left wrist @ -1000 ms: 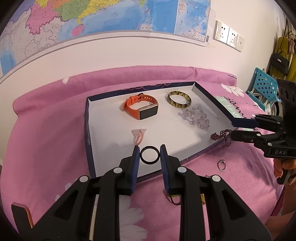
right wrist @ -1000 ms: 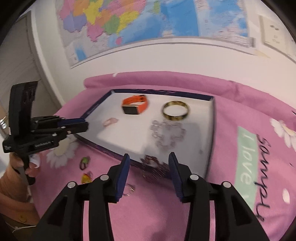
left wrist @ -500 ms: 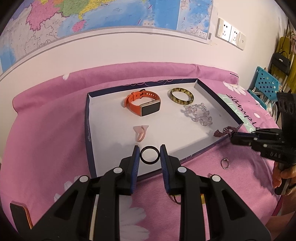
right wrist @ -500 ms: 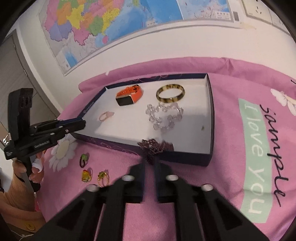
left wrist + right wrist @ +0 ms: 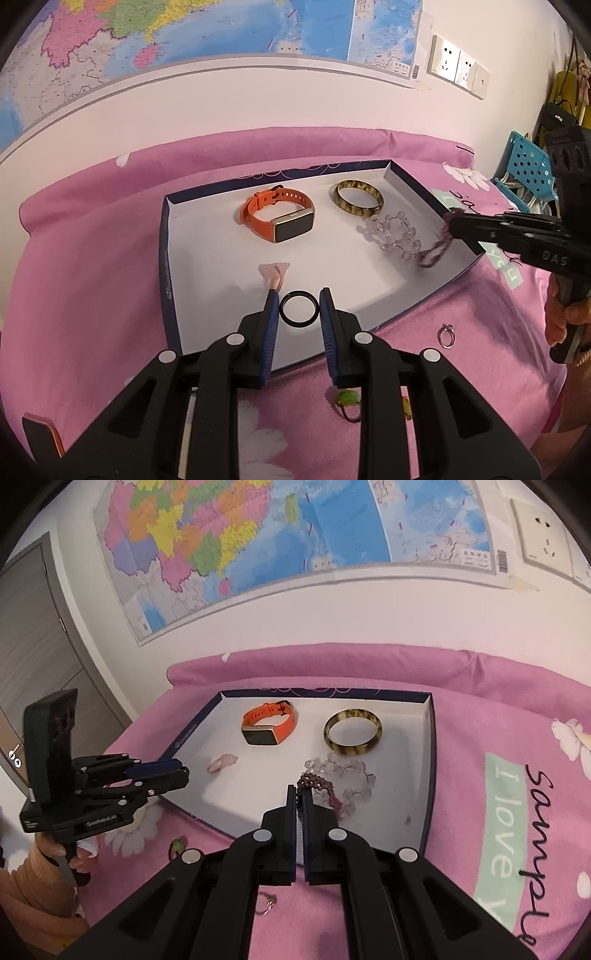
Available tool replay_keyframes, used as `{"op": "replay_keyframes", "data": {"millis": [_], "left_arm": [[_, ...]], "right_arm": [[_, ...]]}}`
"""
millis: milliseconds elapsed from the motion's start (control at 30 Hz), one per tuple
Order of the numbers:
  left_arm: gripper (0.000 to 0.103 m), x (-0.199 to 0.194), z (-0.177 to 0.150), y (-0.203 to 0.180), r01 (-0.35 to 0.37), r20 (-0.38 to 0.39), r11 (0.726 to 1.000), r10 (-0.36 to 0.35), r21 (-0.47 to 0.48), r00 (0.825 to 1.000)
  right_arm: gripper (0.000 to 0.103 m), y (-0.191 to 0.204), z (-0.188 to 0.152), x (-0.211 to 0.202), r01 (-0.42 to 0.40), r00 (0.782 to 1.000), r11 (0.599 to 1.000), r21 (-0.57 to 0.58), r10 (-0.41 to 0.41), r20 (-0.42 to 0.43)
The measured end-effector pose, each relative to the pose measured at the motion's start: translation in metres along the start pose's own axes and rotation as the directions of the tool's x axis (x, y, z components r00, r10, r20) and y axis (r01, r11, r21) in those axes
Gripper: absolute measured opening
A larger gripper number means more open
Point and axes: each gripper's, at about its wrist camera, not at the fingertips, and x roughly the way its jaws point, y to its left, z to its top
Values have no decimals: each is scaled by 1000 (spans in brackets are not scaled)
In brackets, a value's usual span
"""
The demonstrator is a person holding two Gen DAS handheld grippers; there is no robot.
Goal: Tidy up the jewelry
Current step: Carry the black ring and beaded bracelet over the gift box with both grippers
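A shallow white tray [image 5: 221,266] [image 5: 258,805] with dark blue walls lies on the pink cloth. My left gripper [image 5: 299,295] [image 5: 181,771] is shut on a black ring [image 5: 298,326] just above the tray's near part. My right gripper [image 5: 301,788] [image 5: 452,225] is shut on a dark red beaded bracelet [image 5: 314,777] [image 5: 437,251], which dangles over the tray's right side beside a clear bead bracelet [image 5: 395,236] [image 5: 354,771]. In the tray lie an orange watch [image 5: 280,218] [image 5: 267,725], a mottled bangle [image 5: 358,211] [image 5: 351,750] and a pink ring [image 5: 275,275] [image 5: 221,763].
On the cloth in front of the tray lie a silver ring [image 5: 446,336] [image 5: 267,904] and a green-stoned ring [image 5: 347,400] [image 5: 178,845]. A map hangs on the wall behind. A person's hand holds each gripper handle.
My right gripper shut on the dark red bracelet at the tray's near edge and lifted it in over the tray. The left gripper and its black ring have stayed still.
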Motion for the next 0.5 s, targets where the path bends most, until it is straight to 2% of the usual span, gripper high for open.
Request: {"op": "replay_keyframes", "data": {"millis": [267,500], "left_arm": [[23,12,4,1,-6,-27,1000,6,2,1000],[23,25,5,1,-12,-53,1000,12,2,999]], "right_arm": [[2,-6,0,25,3,999,1000,23,-2,-40],[7,-10,4,30,3,999,999,37,-1,-48]]}}
